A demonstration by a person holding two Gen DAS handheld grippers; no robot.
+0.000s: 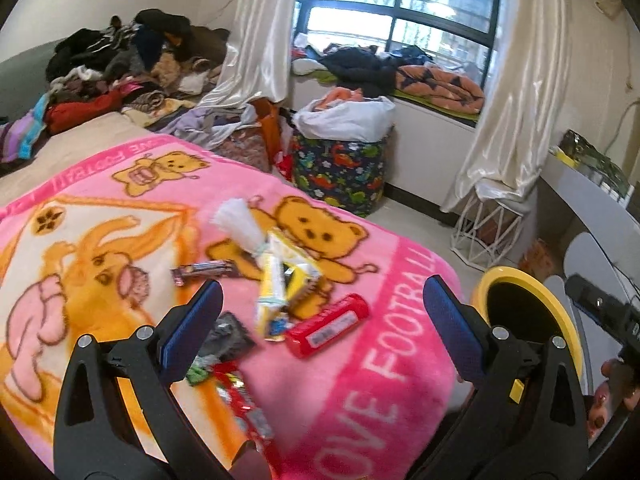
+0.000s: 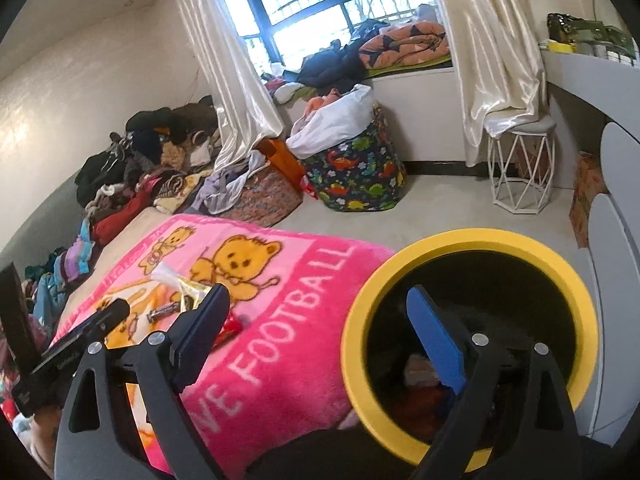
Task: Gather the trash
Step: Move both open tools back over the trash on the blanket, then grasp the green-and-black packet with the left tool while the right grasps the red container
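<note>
Between pickups: left tool [image 1: 322, 312] spread and empty above wrappers on the pink blanket [image 1: 384, 392]; right tool [image 2: 320, 322] spread, empty, by the yellow-rimmed bin [image 2: 472, 240]. Next, likely: lower onto the red packet [image 1: 328, 326], pinch, carry to bin.

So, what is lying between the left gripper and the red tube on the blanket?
In the left wrist view, only bare pink blanket lies between the open left gripper and the red tube; the other wrappers sit further left.

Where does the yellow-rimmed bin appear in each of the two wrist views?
Left wrist: yellow-rimmed bin at the right edge, partly behind the right finger.
Right wrist: yellow-rimmed bin fills the lower right, under the open right gripper.
Shared landmark: the pink bear blanket beside it.
</note>
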